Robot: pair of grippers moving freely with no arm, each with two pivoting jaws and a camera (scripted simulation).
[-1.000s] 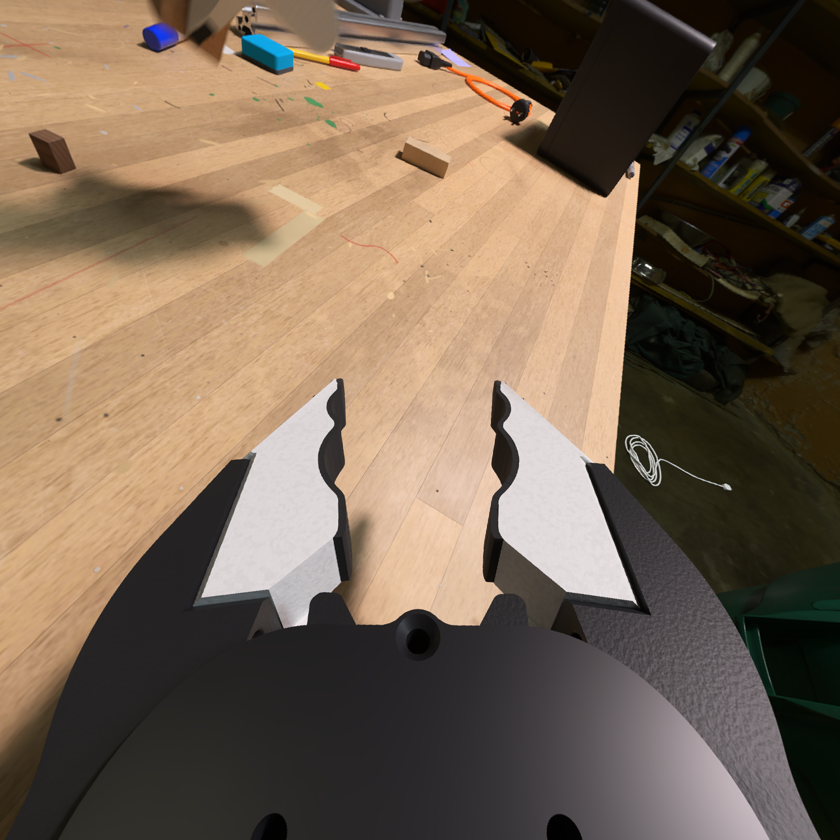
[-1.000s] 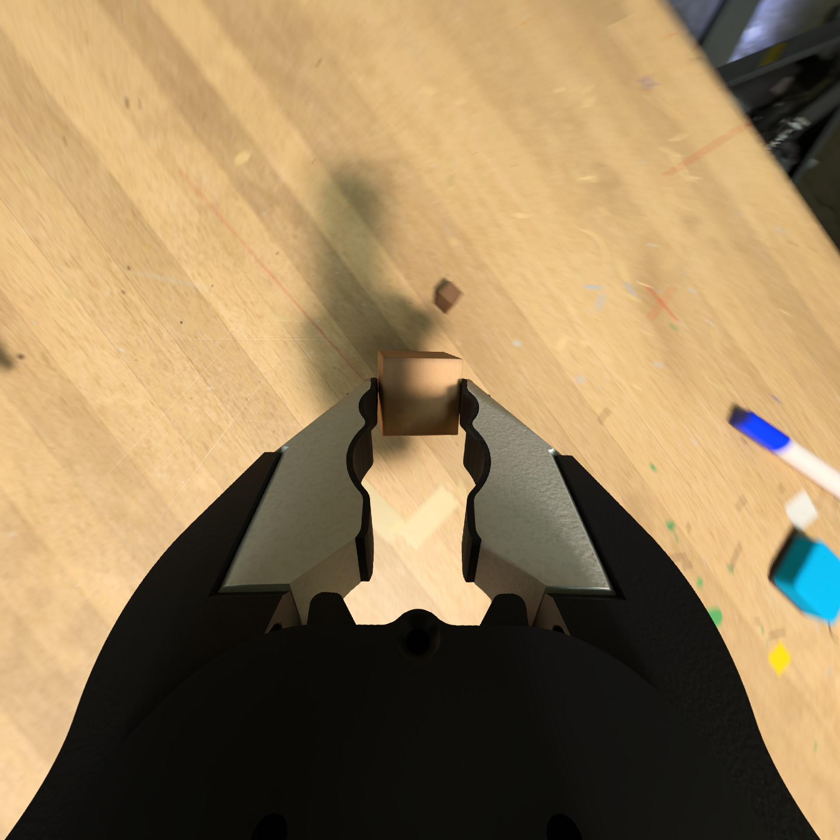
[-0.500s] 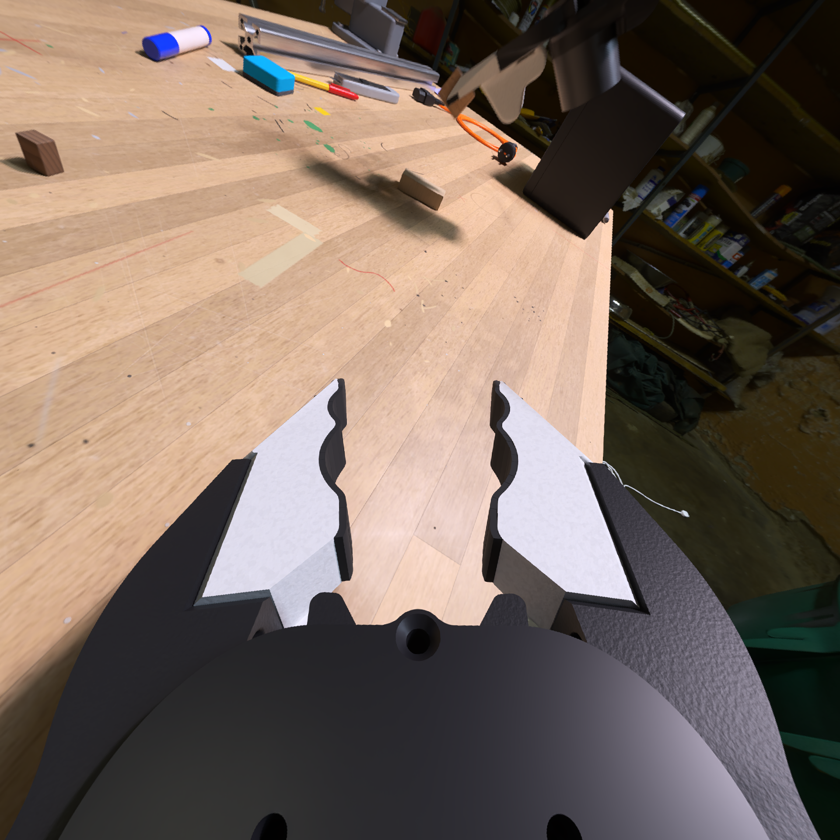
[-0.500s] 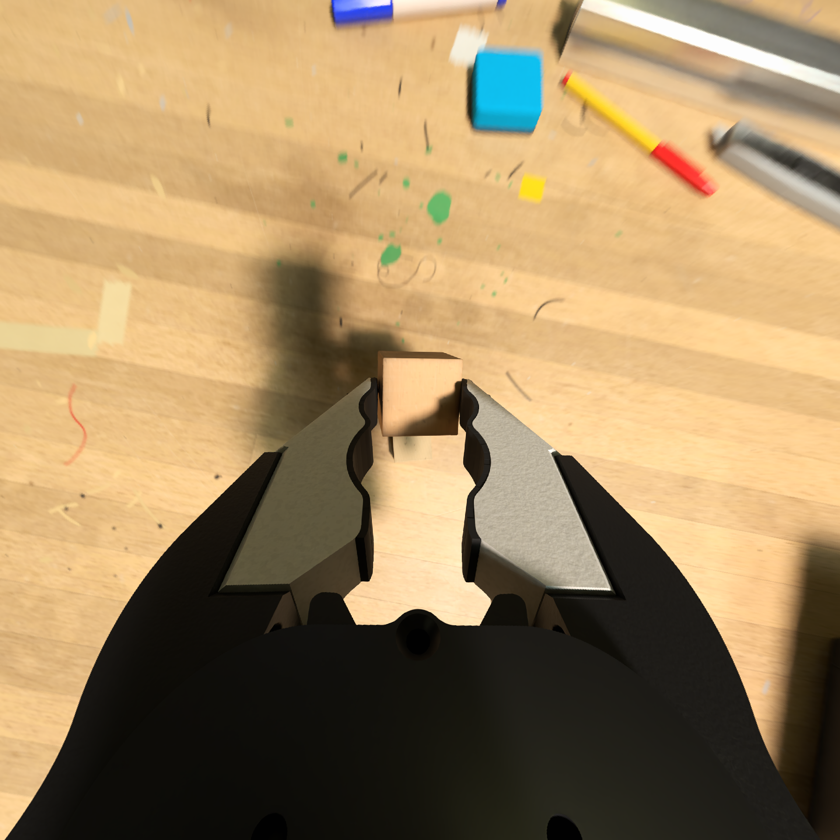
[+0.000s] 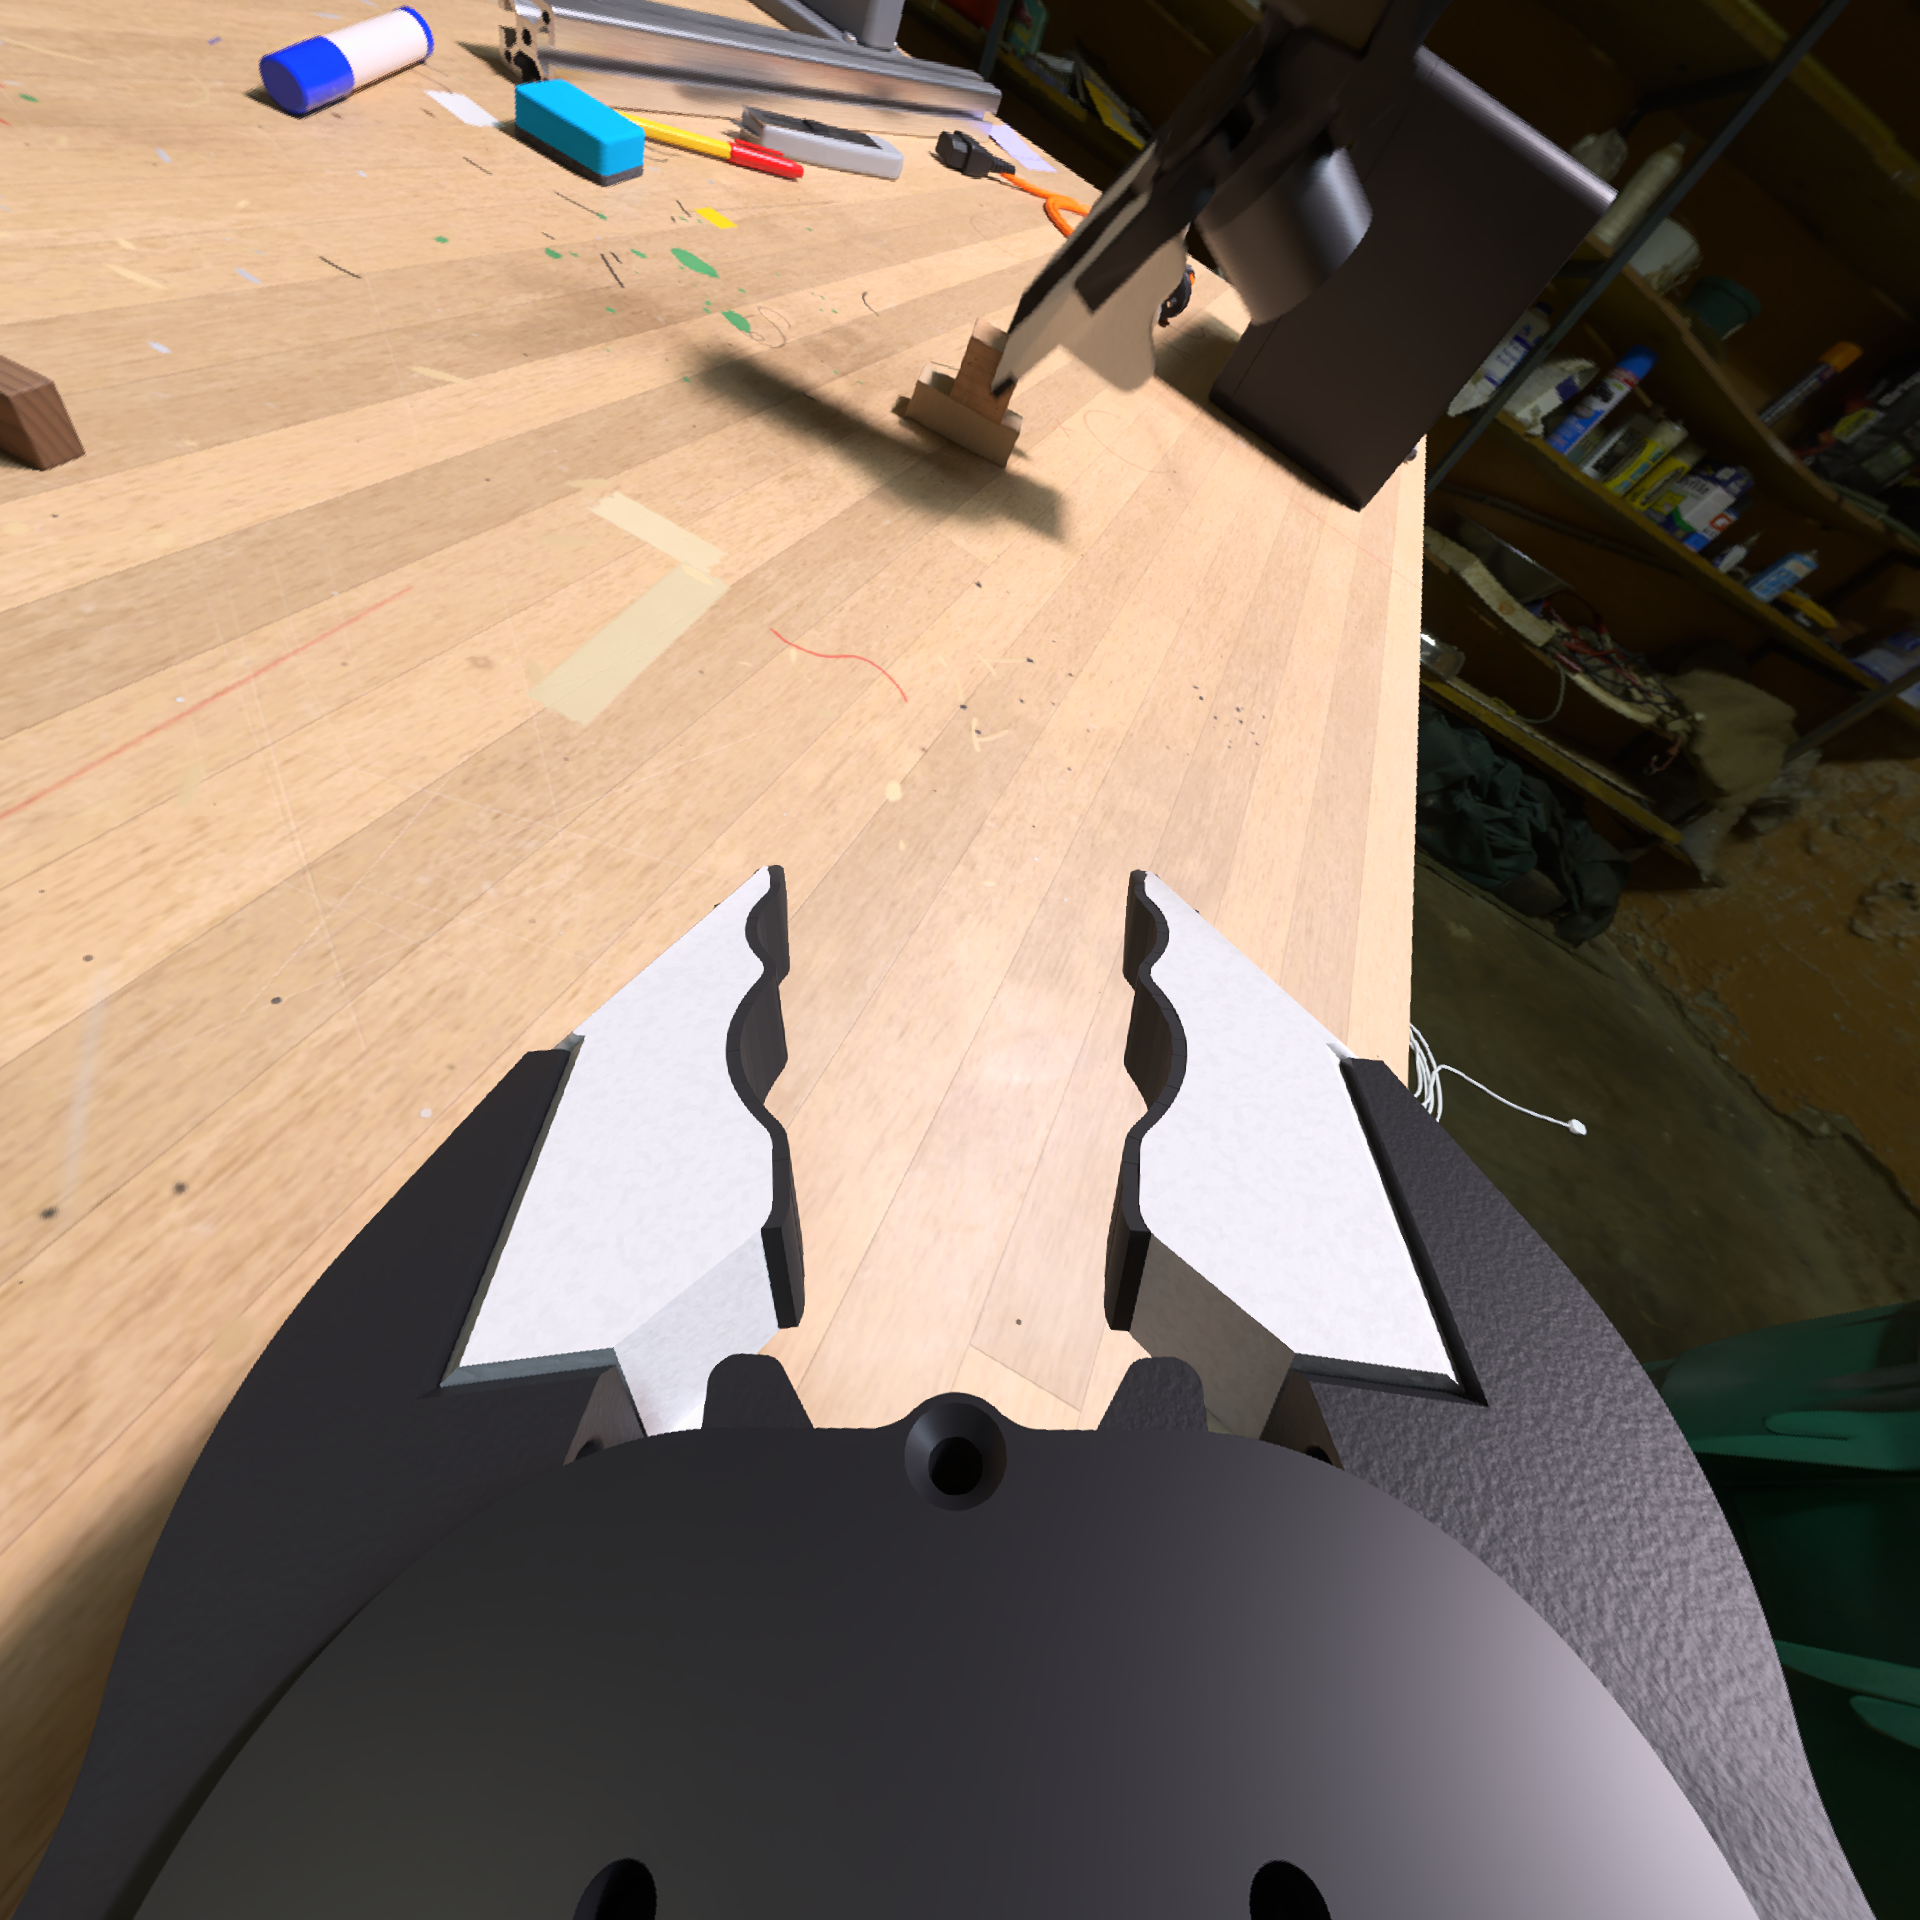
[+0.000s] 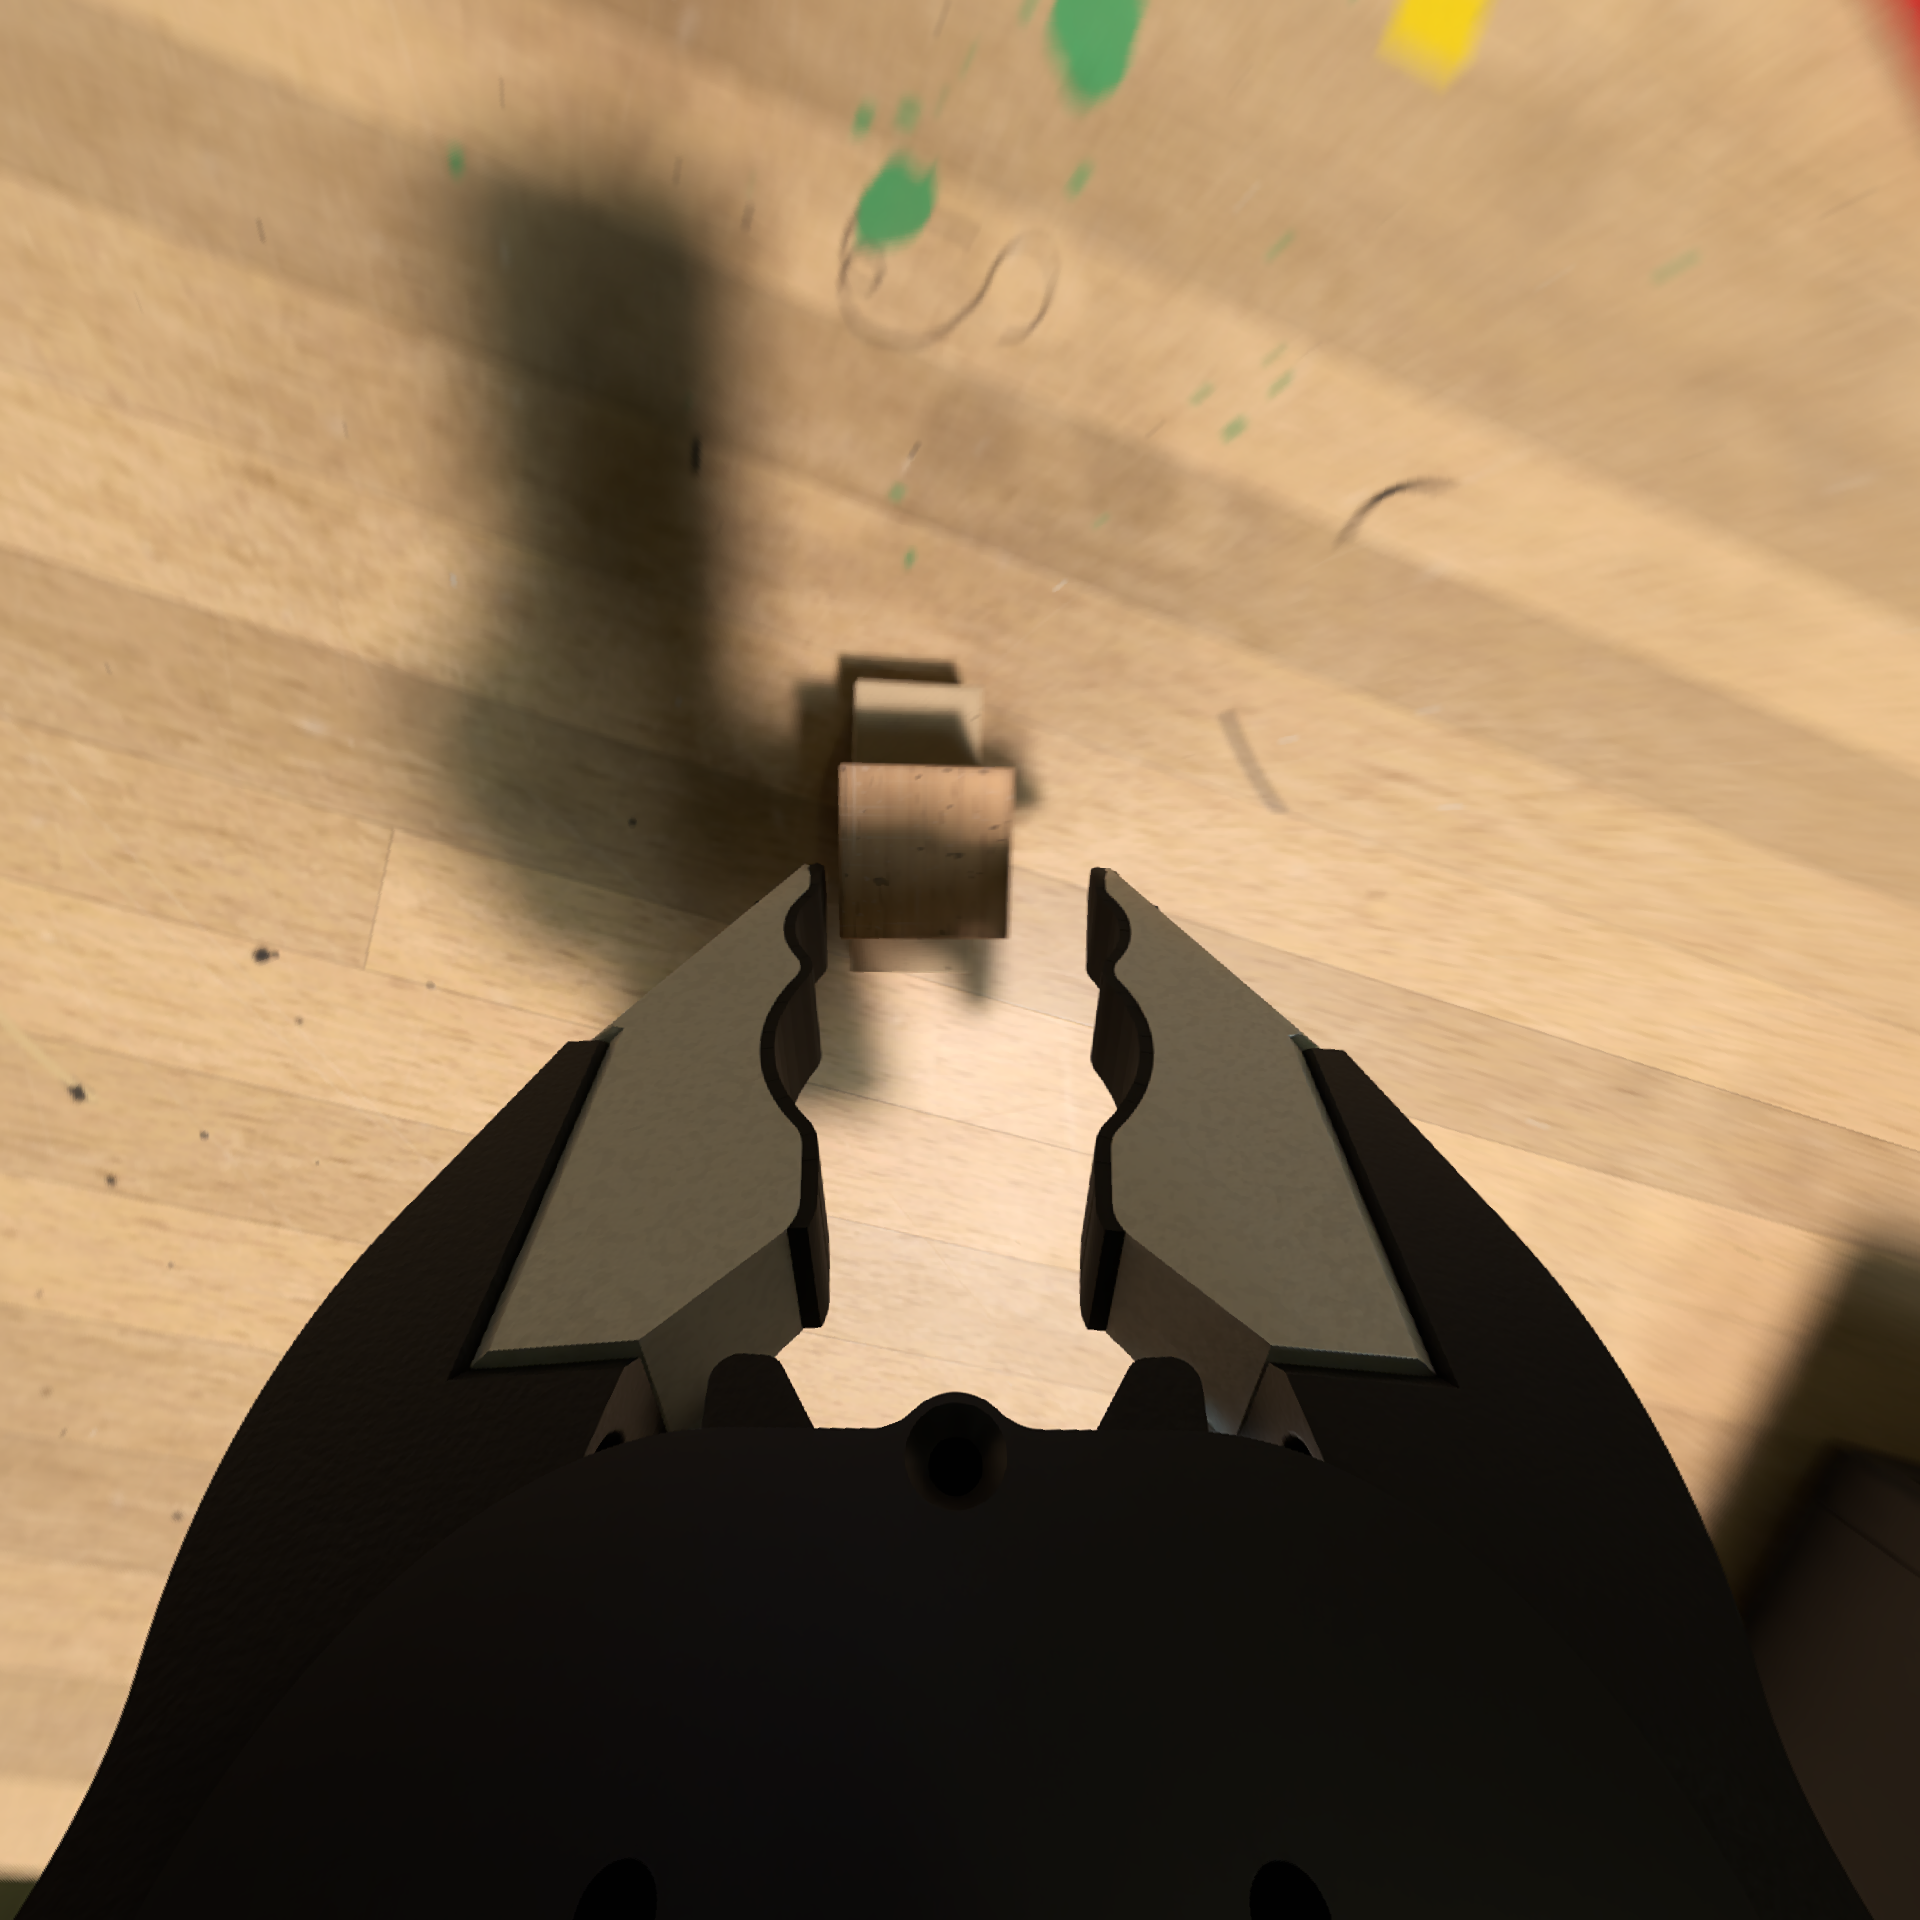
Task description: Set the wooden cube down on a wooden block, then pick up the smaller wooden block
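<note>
- Resting on the light wooden block (image 6: 914,704), the wooden cube (image 6: 925,850) sits free, with the right gripper (image 6: 951,914) just above it, jaws spread wider than the cube and no clamp on it.
- First step looks done, judging by the cube stacked and released; cube sits squarely, not visibly tilted.
- Left to do: picking up the smaller wooden block. The dark block (image 5: 31,410) at the far left edge of the workbench (image 5: 416,831) is, I judge, that one; it lies untouched, well apart from both grippers.
- Left gripper (image 5: 956,883) hovers over bare bench, fingers apart, holding nothing.
- Left wrist view alone shows the dark block, the stack from the side, plus clutter: blue eraser (image 5: 578,130), glue stick (image 5: 343,57).
- Right wrist view alone shows the gap between its fingers and the cube from above.
</note>
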